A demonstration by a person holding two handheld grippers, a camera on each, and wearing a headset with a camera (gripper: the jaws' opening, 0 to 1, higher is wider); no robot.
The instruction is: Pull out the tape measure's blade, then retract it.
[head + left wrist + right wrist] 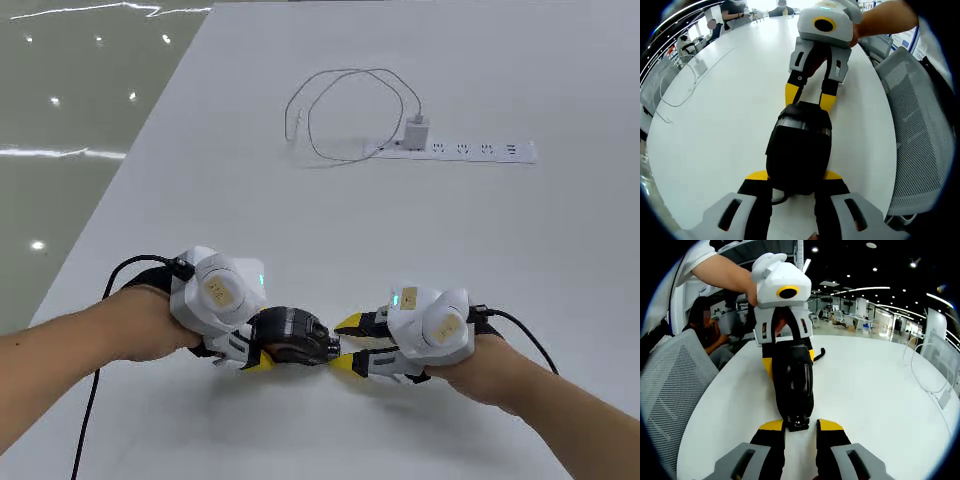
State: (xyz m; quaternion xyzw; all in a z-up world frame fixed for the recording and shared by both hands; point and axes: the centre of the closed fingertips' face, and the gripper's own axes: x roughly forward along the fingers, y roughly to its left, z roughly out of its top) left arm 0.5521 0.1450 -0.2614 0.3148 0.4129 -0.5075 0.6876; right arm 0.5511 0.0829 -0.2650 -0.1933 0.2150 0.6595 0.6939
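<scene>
A black tape measure (293, 337) lies on the white table (330, 230), and my left gripper (265, 346) is shut on its body from the left. In the left gripper view the case (799, 147) sits between my yellow fingertips (758, 175). My right gripper (345, 343) faces it from the right. It is open, with its yellow tips on either side of the case's front end. In the right gripper view the blade's end hook (799, 422) sits in the gap of the right gripper (801, 426), apart from both fingers. No blade is drawn out.
A white power strip (462, 150) with a charger (417, 130) and a looped white cable (340, 110) lies far back on the table. The table's left edge (120, 180) drops to a glossy floor. A grey mesh chair (920, 125) stands close behind the grippers.
</scene>
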